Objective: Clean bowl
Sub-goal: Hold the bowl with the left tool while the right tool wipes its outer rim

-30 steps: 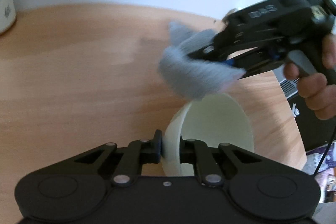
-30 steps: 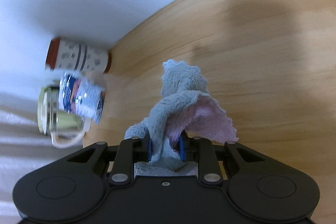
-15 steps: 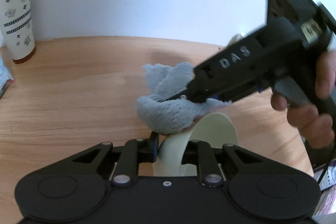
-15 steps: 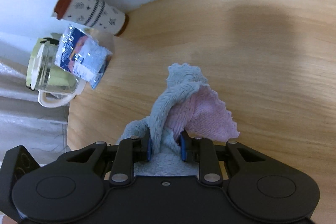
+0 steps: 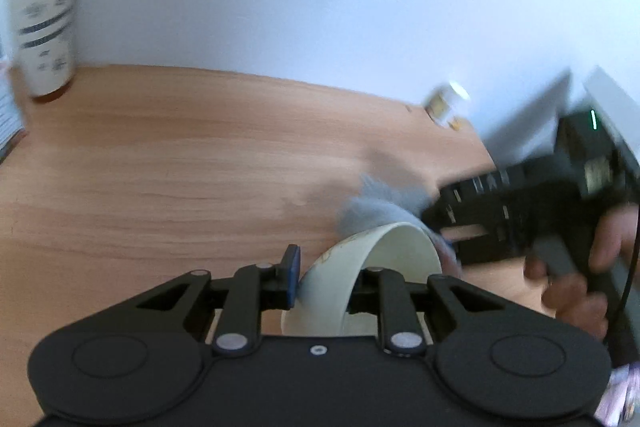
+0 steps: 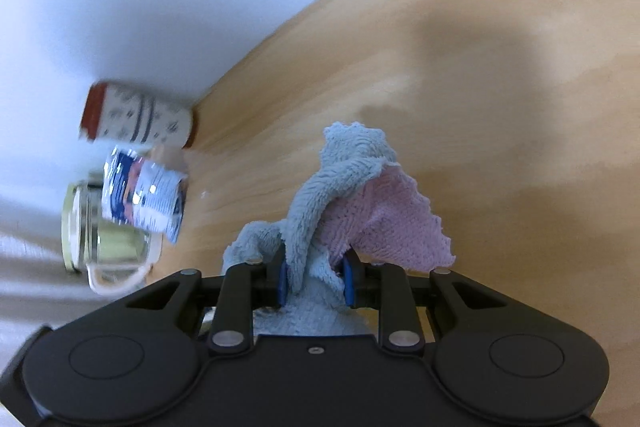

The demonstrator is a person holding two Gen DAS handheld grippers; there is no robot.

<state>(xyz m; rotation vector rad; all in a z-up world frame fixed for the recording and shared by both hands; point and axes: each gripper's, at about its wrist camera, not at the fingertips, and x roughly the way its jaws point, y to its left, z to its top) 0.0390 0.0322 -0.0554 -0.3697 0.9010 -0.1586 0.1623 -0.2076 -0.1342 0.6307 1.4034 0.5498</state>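
My left gripper (image 5: 326, 277) is shut on the rim of a pale cream bowl (image 5: 384, 259), held tilted above the wooden table (image 5: 180, 167). My right gripper (image 6: 314, 281) is shut on a grey-blue and pink cloth (image 6: 348, 199). In the left wrist view the right gripper (image 5: 444, 227) comes in from the right and presses the cloth (image 5: 380, 209) against the bowl's far rim. The bowl does not show in the right wrist view.
A white paper cup with a red-brown lid (image 5: 42, 15) stands at the table's far left by the wall; it also shows in the right wrist view (image 6: 136, 117). A foil packet (image 6: 144, 197) and a glass mug (image 6: 104, 243) are beside it. A small jar (image 5: 446, 103) sits far right.
The right gripper and cloth have swept from the bowl's left rim to its right far rim. The bowl has tilted and the left gripper's view has swung upward.
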